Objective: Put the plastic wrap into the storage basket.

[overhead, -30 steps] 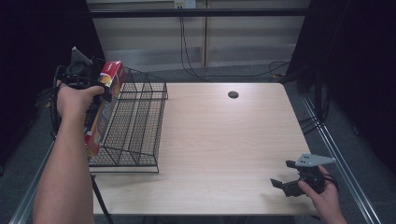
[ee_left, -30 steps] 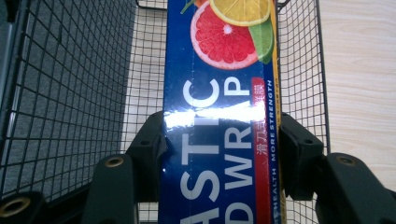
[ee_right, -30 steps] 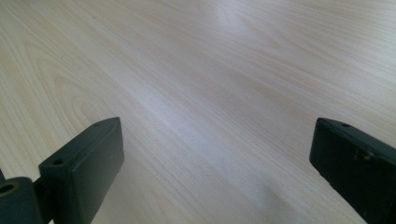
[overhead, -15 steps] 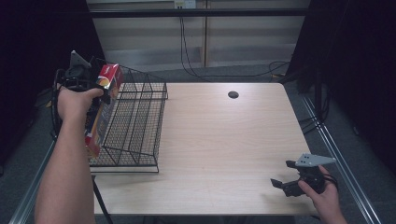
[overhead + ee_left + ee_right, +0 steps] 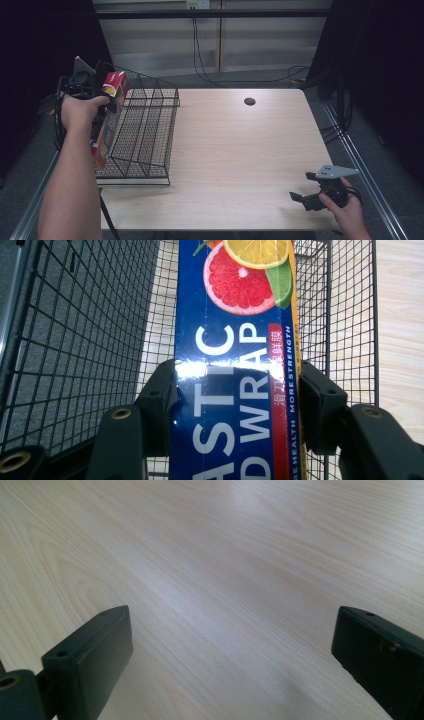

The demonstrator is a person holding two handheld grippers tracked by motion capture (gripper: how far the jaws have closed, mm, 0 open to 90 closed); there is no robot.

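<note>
light: even overhead | surroundings: dark | glare: plastic wrap box (image 5: 232, 370) | focus: sharp

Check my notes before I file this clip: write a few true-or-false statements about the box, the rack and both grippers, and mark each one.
1. The left gripper is clamped on the plastic wrap box. True.
2. The box lies flat on the table. False: it is held up, at the wire rack.
3. The right gripper holds a cup. False: its jaws stand open with nothing between them.
4. The rack stands at the table's left side. True.
</note>
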